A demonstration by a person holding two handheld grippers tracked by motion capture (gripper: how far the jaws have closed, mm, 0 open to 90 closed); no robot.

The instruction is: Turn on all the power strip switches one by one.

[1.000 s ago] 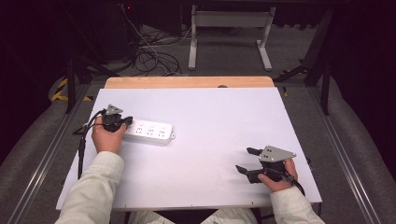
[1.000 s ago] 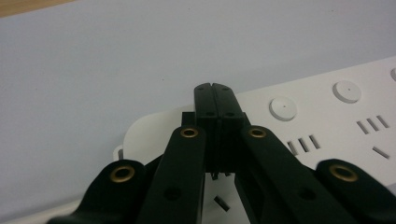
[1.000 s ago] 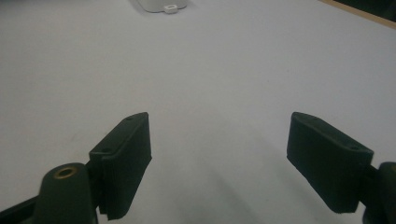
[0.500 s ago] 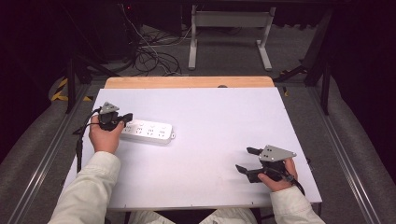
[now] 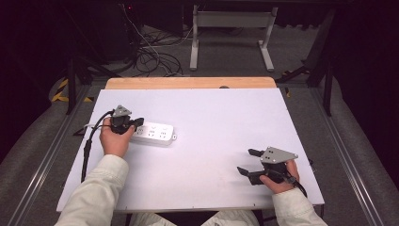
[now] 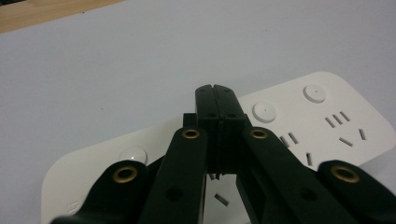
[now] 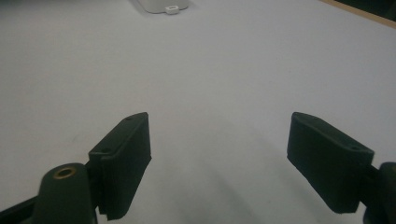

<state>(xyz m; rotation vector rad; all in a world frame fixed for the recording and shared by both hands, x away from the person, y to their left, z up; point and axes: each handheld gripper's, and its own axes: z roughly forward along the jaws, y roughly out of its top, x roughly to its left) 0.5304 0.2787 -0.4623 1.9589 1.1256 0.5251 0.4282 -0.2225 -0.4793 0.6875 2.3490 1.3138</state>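
Observation:
A white power strip [image 5: 155, 133] lies on the left part of the white table [image 5: 216, 117]. My left gripper [image 5: 138, 124] is shut with nothing between its jaws, and its tips hover over the strip's left end. In the left gripper view the closed jaw tips [image 6: 216, 93] sit above the strip [image 6: 303, 116], among its round buttons and socket slots. My right gripper [image 5: 245, 162] rests open near the table's front right, pointing left. In the right gripper view its jaws [image 7: 219, 135] stand wide apart over bare table, with the strip's end [image 7: 161, 5] far off at the top.
A wooden strip [image 5: 188, 83] runs along the table's far edge. Beyond it, cables [image 5: 155, 56] lie on the floor beside a metal frame's legs [image 5: 230, 37]. A black cable [image 5: 89, 141] trails from the left gripper along the table's left side.
The left gripper has shifted slightly right, over the power strip's left end. The right gripper has stayed in place and open.

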